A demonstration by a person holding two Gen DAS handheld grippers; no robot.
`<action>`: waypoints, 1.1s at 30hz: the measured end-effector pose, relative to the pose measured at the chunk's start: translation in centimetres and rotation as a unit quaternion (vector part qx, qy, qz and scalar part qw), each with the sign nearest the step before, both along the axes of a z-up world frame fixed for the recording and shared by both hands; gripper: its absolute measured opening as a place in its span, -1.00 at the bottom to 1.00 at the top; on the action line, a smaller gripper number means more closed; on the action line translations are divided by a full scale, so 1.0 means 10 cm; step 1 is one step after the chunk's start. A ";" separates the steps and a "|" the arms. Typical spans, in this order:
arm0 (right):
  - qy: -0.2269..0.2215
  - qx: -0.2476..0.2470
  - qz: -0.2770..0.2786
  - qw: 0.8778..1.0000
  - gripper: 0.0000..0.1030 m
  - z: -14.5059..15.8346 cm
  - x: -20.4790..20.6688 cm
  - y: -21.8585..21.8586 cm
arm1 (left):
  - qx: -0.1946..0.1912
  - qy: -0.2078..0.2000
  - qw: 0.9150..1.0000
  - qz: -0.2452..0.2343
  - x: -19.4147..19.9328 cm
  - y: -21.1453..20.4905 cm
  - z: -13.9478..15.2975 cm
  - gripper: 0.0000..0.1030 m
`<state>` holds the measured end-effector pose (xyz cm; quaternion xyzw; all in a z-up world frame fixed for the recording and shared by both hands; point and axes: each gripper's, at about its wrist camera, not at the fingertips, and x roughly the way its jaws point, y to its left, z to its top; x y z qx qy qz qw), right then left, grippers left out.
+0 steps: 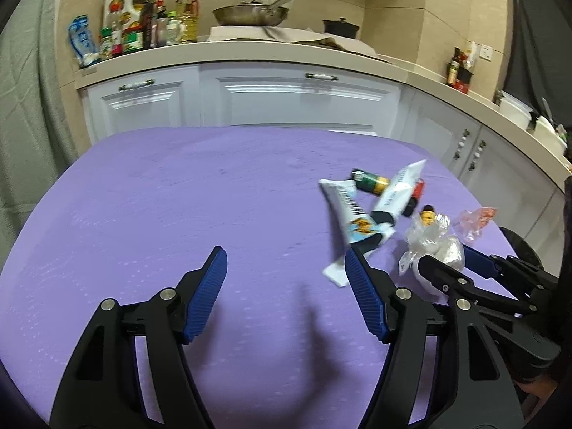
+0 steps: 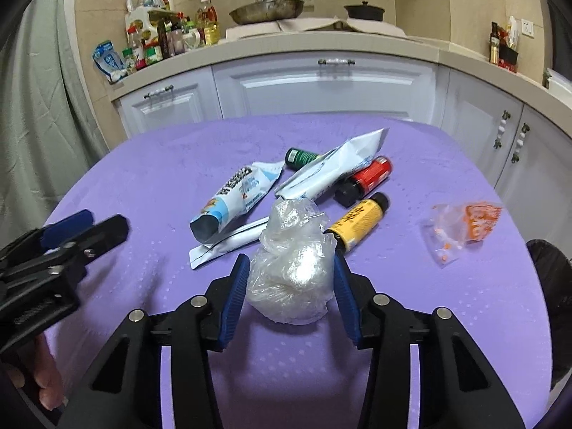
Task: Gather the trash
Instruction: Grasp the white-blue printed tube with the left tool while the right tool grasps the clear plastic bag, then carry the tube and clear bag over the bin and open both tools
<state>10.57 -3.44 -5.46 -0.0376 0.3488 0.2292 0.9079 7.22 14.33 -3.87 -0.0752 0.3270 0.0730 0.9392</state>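
On the purple table (image 2: pixel 143 178) lies a pile of trash. A crumpled clear plastic bag (image 2: pixel 289 279) rests on the cloth, and my right gripper (image 2: pixel 290 261) is shut on it, both blue pads touching its sides. Just behind it are a yellow bottle (image 2: pixel 357 221), a red bottle (image 2: pixel 368 175), a green bottle (image 2: pixel 300 157), a blue-and-white snack packet (image 2: pixel 236 196) and a long white packet (image 2: pixel 332 168). My left gripper (image 1: pixel 286 254) stands open over bare cloth, its right fingertip close to a flat white wrapper (image 1: pixel 334 273).
A small clear bag with orange print (image 2: pixel 461 228) lies apart at the right. A dark round bin rim (image 2: pixel 550 286) shows past the table's right edge. White cabinets (image 2: pixel 321 85) and a counter with bottles and a pan stand behind. A hand (image 2: pixel 46 375) holds the left gripper.
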 end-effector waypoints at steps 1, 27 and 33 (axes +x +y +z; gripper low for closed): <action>-0.007 0.001 -0.004 1.000 -0.10 0.03 -0.03 -0.06 | 0.001 0.000 1.000 -0.006 0.02 -0.06 0.00 0.29; -0.012 0.034 -0.110 0.993 -0.10 -0.01 0.14 -1.25 | 0.028 0.053 0.998 -0.016 0.72 -0.55 -0.27 -0.49; -0.011 0.036 -0.111 0.993 -0.10 -0.03 0.13 -1.27 | 0.027 0.049 0.998 -0.019 0.69 -0.53 -0.29 -0.82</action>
